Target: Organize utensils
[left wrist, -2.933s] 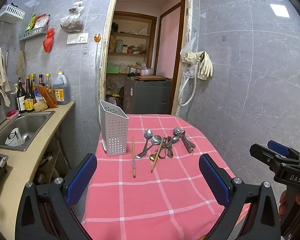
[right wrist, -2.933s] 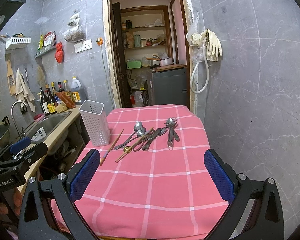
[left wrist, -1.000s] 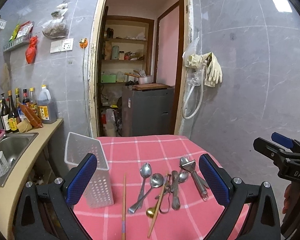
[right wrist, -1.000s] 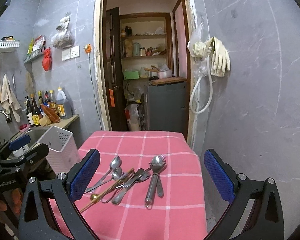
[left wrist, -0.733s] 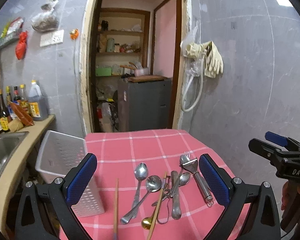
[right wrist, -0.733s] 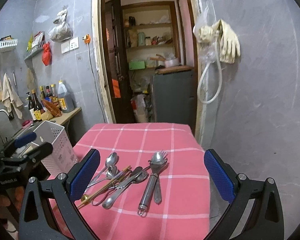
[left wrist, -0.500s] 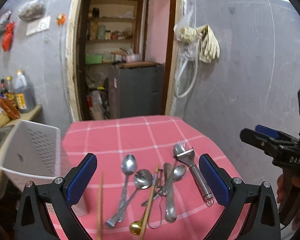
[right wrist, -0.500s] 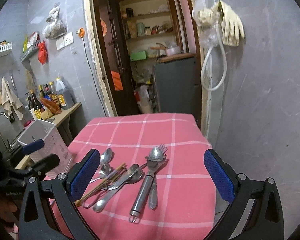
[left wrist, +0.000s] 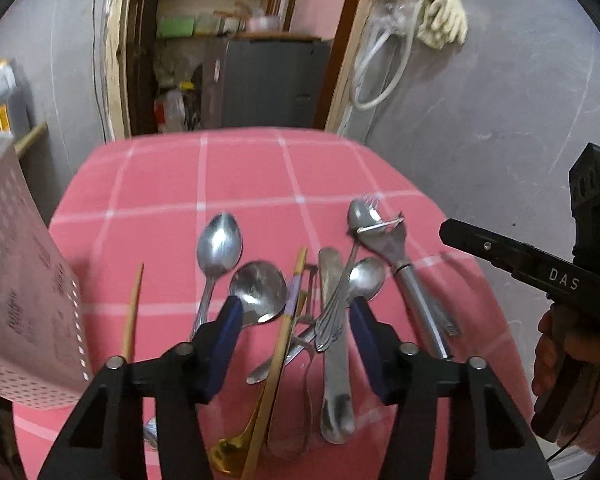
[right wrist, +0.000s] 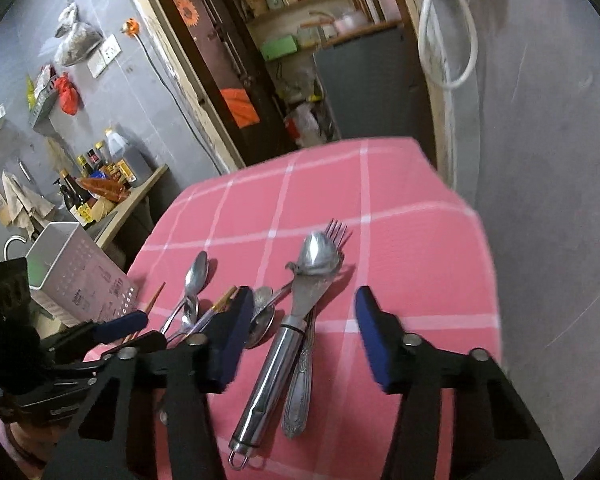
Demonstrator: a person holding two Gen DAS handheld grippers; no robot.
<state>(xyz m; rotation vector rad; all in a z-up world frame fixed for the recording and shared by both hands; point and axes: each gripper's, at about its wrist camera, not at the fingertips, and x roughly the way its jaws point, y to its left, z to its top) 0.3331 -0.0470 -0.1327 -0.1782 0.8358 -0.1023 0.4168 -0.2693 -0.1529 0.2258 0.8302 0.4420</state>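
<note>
Left wrist view: nothing yet sorted. At far left the white perforated holder [left wrist: 24, 292] shows no utensil in it (its inside is out of sight), while spoons [left wrist: 219, 240], chopsticks [left wrist: 287, 320] and a steel peeler [left wrist: 404, 272] lie heaped mid-table on the pink cloth [left wrist: 240, 176]. The left gripper [left wrist: 296, 320] and right gripper [right wrist: 304, 320], jaws just narrowed but gripping nothing, hang half-open above the dull, tangled pile.

The left gripper [left wrist: 296, 320] has black angular arms with silver round screws at the joints; its fingers [left wrist: 224, 340] carry dark blue pads; the right gripper [right wrist: 302, 328] is built the same; from the left view its black body shows white letters "DAS" and a small green light.
</note>
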